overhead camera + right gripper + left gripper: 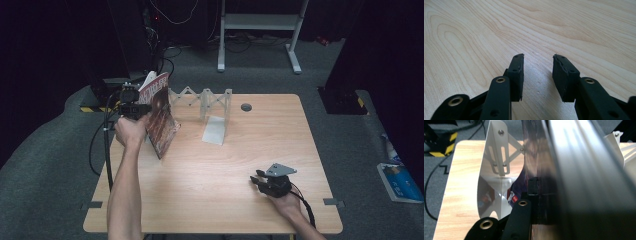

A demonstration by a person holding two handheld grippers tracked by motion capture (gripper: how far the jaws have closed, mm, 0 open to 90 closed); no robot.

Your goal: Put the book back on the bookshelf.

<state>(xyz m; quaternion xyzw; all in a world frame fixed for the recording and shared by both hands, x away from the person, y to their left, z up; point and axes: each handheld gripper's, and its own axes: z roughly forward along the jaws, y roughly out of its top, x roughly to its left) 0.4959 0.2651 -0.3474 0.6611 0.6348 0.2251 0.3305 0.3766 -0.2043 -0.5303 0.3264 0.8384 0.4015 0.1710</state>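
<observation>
While left gripper (137, 109) pinches the tilted magazine (161, 116) beside the expanding rack (202, 100), right gripper (263, 179) rests spread; the floppy, glossy cover risks slipping or buckling against a divider.

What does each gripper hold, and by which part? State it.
The left gripper clamps the book at its near edge, tilted on the table. The right gripper holds nothing.

The high view looks forward and down over my whole table (210, 165). My left hand-held gripper (534, 187) view sits hard against the book (579, 170) at the far left, sharing the white rack (499, 157). My right view skims bare tabletop.
</observation>
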